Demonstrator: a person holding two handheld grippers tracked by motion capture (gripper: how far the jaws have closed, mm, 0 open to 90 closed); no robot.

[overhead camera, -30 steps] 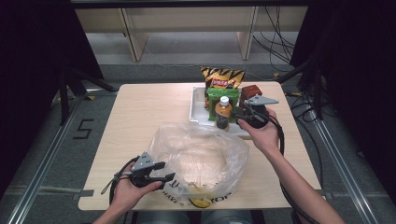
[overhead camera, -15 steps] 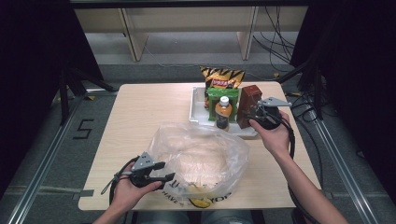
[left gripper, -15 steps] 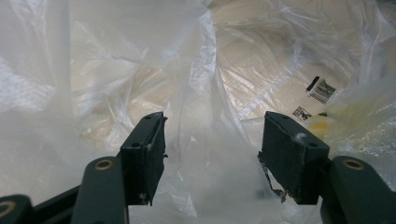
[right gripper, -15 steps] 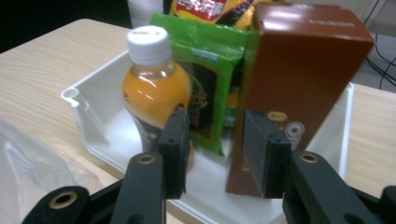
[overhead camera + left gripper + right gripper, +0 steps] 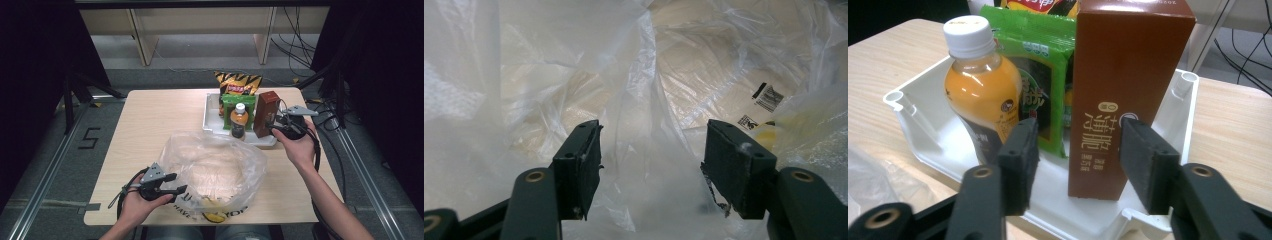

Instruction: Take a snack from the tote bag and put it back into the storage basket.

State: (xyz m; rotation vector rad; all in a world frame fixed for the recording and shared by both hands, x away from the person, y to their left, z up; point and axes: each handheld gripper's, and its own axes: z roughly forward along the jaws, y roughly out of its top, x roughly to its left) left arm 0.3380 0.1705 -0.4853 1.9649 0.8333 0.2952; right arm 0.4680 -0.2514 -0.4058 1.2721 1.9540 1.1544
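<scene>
My right gripper (image 5: pixel 1075 165) has just been opening; its jaws stand apart around the upright brown carton (image 5: pixel 1125 95) in the white tray (image 5: pixel 212 112) near the desk's far right corner. Contact there: cannot tell. My left gripper (image 5: pixel 651 165), jaws wide, noses into the plastic bag (image 5: pixel 215 170) at the near edge, film loose between them.

A pale wooden worktop (image 5: pixel 150 120) carries a white tray (image 5: pixel 209 112) at its far right. In the tray a bottle of orange drink (image 5: pixel 239 121) with a white cap stands before a green snack packet (image 5: pixel 235 102). A yellow-and-black crisp bag (image 5: pixel 238 83) stands behind that.
</scene>
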